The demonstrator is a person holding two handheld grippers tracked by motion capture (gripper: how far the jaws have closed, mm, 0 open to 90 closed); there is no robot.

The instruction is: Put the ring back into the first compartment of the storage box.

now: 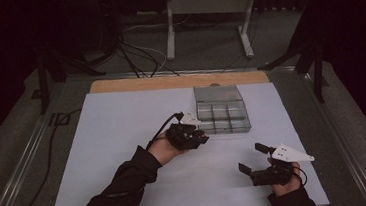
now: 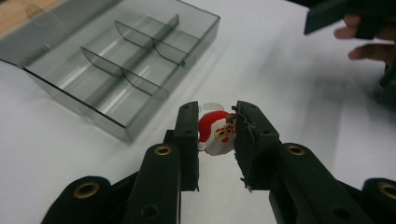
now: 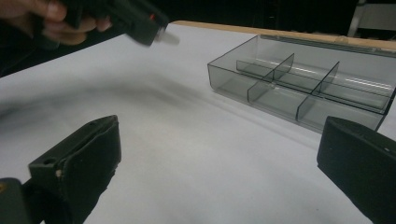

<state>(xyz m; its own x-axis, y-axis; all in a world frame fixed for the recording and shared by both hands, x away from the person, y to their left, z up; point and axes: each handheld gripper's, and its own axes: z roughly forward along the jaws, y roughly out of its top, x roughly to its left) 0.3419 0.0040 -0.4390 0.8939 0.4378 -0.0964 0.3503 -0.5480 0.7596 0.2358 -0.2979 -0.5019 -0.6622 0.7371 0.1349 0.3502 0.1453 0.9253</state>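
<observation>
A small red and white Santa figure sits clamped between the black jaws of my left gripper, lifted off the white table. That left gripper hovers just in front of the smoky clear compartment box, near its front left corner. The same box has several empty compartments. My right gripper rests low at the front right of the table with its jaws wide apart and nothing between them. In the right gripper view the left gripper hangs blurred at the top left, and the box lies ahead.
The white sheet covers the table, with a wooden strip along its far edge. A black cable trails off the left side. A metal stand and more cables are on the floor beyond.
</observation>
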